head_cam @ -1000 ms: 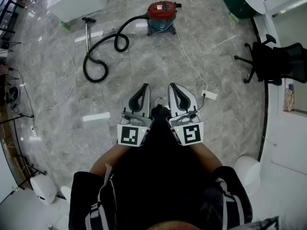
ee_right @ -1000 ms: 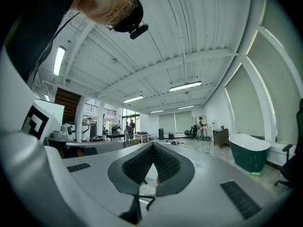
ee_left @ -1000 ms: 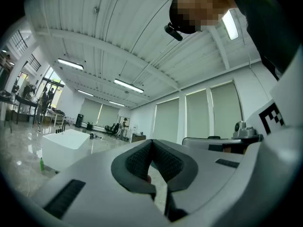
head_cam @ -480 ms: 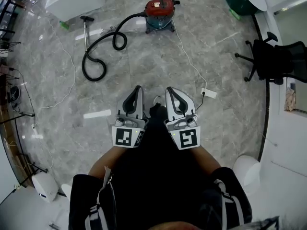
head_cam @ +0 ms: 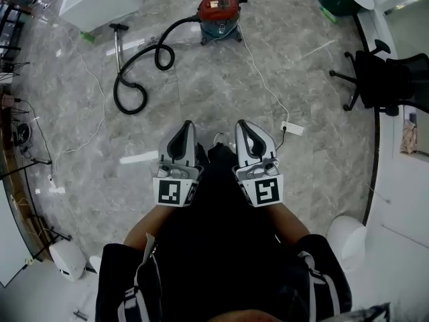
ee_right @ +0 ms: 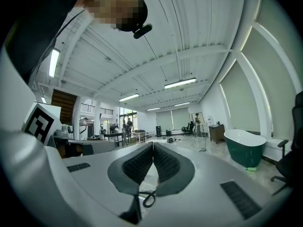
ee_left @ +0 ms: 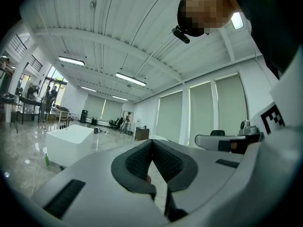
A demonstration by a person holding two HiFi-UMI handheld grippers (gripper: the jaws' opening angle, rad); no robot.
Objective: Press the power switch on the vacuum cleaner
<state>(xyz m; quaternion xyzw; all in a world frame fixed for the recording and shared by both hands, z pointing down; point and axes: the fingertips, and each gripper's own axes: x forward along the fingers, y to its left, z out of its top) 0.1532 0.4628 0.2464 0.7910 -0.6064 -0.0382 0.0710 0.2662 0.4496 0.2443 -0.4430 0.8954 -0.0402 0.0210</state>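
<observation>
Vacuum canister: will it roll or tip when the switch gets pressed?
It would probably scoot rather than tip: the vacuum cleaner looks squat, on a splayed base on a glossy floor. Its looped hose looks floppy, so it likely offers little restraint.

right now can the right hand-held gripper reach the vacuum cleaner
Probably not: the right hand-held gripper is shut near the person's body, and the vacuum cleaner stands far across the floor. Only distance is in the way.
</observation>
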